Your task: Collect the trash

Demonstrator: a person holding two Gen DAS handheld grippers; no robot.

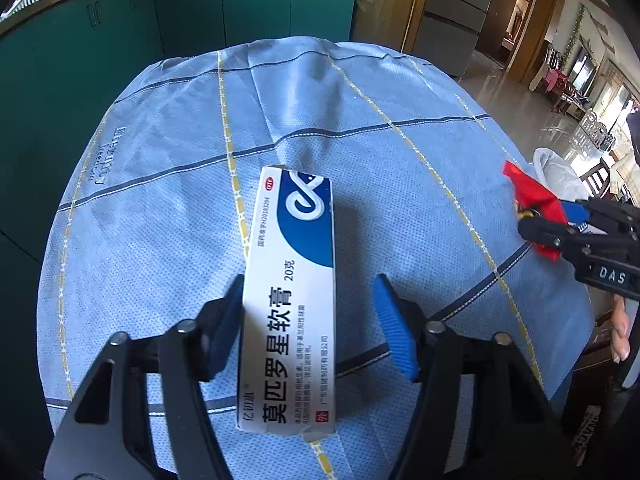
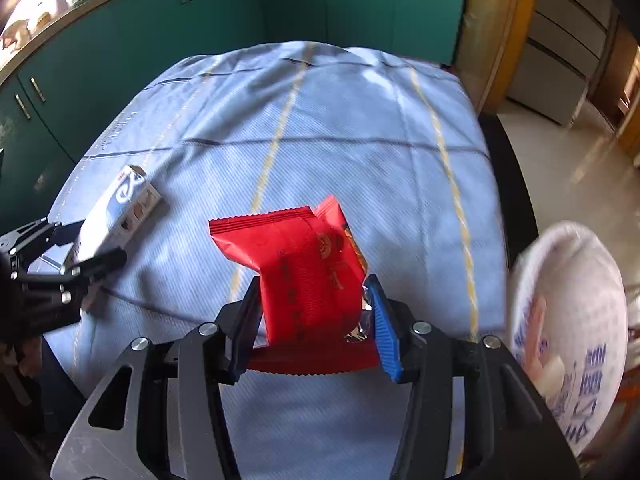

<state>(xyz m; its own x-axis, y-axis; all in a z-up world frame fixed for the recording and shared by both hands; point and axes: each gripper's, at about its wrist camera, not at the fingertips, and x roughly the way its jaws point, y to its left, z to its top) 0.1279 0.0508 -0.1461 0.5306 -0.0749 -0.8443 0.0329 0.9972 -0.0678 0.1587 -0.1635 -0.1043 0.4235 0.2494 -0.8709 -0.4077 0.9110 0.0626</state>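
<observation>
A white and blue ointment box (image 1: 292, 280) lies lengthwise on the blue tablecloth (image 1: 160, 200), between the fingers of my left gripper (image 1: 310, 284). The left pad rests against the box's edge, while the right pad (image 1: 394, 324) stands clear of it, so the jaws are open. In the right wrist view my right gripper (image 2: 314, 280) is shut on a red snack wrapper (image 2: 304, 264), which sticks up between the pads. The left wrist view shows that gripper (image 1: 540, 216) and the wrapper (image 1: 532, 192) at the table's right edge. The box (image 2: 128, 200) and left gripper (image 2: 100, 240) appear at far left.
A white plastic bag (image 2: 568, 320) with blue print hangs open just past the table's right edge, also seen as the bag (image 1: 556, 172). Green cabinets (image 1: 200, 8) stand behind the table. A person's hand (image 1: 622, 332) shows at the right. Shiny floor lies beyond.
</observation>
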